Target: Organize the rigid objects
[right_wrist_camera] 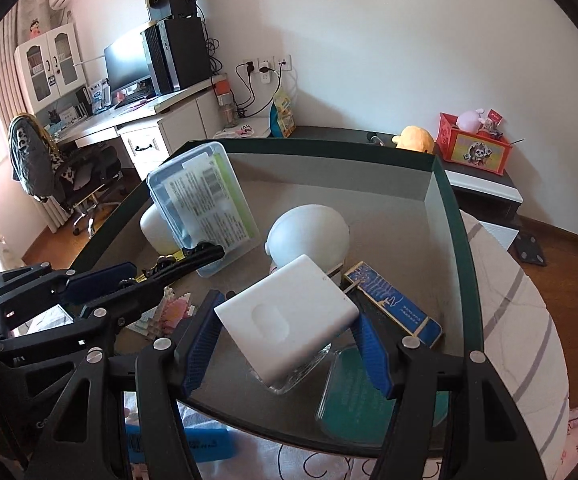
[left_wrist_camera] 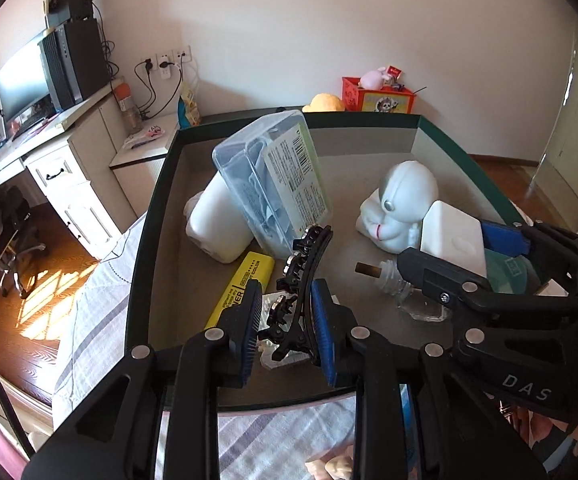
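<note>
A black hair clip with small studs stands between the blue pads of my left gripper, which is shut on it above the near part of a dark green box. In the right wrist view the same clip sticks out of the left gripper. My right gripper is shut on a white rectangular adapter, held tilted over the box floor. The left wrist view shows that adapter at the right, in the right gripper.
In the box lie a clear plastic case leaning on a white bottle, a white astronaut figure, a yellow highlighter, a corked glass bottle, a teal card and a blue-gold box. Striped bedding surrounds it.
</note>
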Demonstrator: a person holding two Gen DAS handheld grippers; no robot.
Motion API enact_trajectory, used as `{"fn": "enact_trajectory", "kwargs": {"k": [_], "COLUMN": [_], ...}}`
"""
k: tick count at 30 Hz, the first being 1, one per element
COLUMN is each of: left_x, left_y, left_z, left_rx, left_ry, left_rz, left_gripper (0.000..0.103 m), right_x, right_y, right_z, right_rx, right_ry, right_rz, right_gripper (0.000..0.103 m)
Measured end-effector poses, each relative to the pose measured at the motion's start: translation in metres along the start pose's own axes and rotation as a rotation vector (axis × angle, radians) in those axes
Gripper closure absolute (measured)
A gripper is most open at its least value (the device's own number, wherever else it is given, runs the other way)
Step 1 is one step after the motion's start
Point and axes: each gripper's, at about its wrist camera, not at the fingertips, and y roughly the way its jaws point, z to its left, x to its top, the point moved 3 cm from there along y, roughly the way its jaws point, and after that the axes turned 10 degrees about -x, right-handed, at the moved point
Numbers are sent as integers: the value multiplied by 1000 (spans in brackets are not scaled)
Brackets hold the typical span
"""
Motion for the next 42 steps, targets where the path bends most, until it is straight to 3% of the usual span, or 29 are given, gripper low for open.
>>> {"fn": "enact_trajectory", "kwargs": {"k": [2,4,6,9,12,18,20,22,26,42], "left_x": [-1,-2,-6,-16,-32,-69,-82,-92,-111,-143], "left_y": [-7,-22,-44,-91,-138,-215,-238,-254,-282,-340], "left_z": [1,3,5,1,-6,-28,-34,-43,-62,-92], "left_rx": [3,-6,8,38,79,110,119,120,151,160], "left_ry": [-12,-40,-59,-66,-61,-56,-51,-37,-9,21], "left_rz": [-25,-61,-126,-257,-370,-496,-535,-562,-596,-694], "left_gripper": [75,62,35,15,0,0,0,0,0,0], "right_x": [-2,-2,-2,-1,-8,-35,-48,-60,-83,-123], "right_y": [-1,-9,-26,-56,-96,-178,-202,-224,-268,-345], "right_z": [0,-2,-4,-6,-2,14,16,15,16,28], "right_rx": [-12,-44,-35,-34,-52,-80,-101,-139,-154,-209], "right_ry": [4,7,23,50,56,53,62,81,98,95], "right_rz": [-4,-23,-70,-125,-192,-312,-346,-374,-447,-537], "right_gripper": [32,21,20,16,16,14,11,0,0,0]}}
